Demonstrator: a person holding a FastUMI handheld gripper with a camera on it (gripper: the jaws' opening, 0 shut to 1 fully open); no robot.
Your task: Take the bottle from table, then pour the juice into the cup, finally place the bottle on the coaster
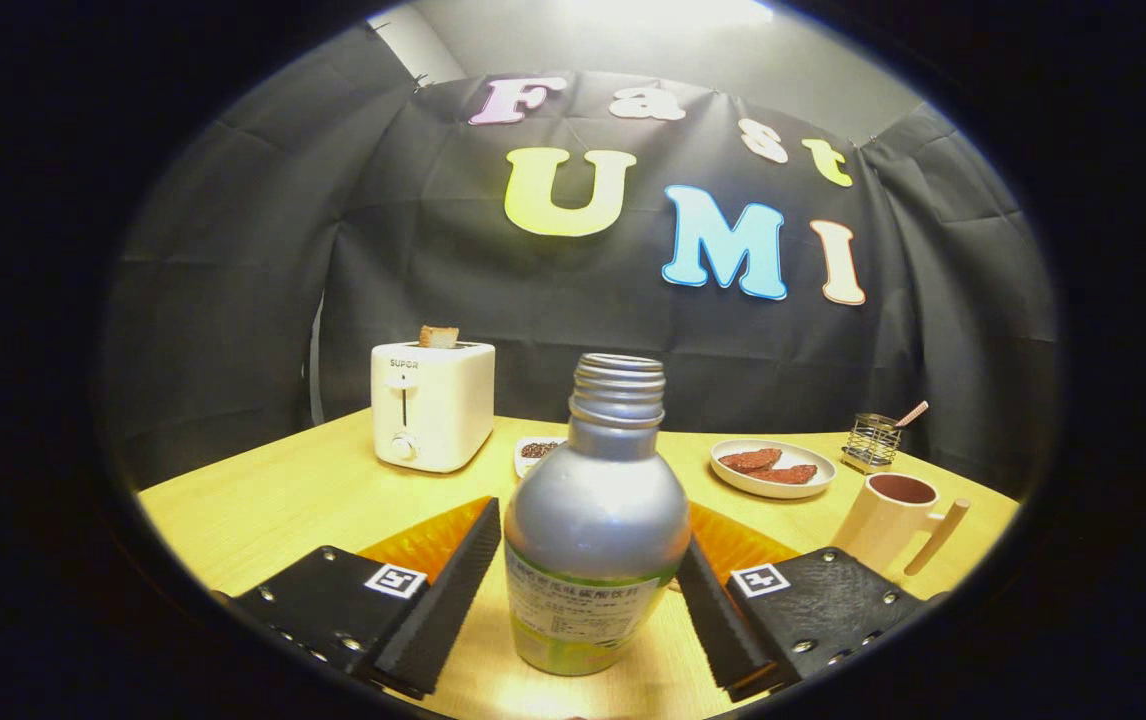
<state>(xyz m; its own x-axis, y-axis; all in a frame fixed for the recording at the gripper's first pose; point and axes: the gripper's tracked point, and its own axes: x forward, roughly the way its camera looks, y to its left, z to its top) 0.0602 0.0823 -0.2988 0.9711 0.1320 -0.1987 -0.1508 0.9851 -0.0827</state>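
Where the wooden table (pixel 263 500) meets black cloth, toaster (pixel 431 405), plate (pixel 773 468) and cup (pixel 888 520) stand beyond the bottle (pixel 595 530), which stands between the gripper's (pixel 588 590) spread fingers.

A white toaster (pixel 431 405) is seen at the far left of the wooden counter (pixel 263 505), upright, with a slice of toast (pixel 438 336) raised out of its slot. Just to its right, a small white dish (pixel 536 452) of dark grains is set. Further right, a pale oval plate (pixel 773 468) is laid with two reddish-brown pieces of food (pixel 769 466) side by side. Beyond the plate, near the counter's back edge, a small wire holder (pixel 871 442) is placed, from which a pinkish handle (pixel 912 413) is tilted out.
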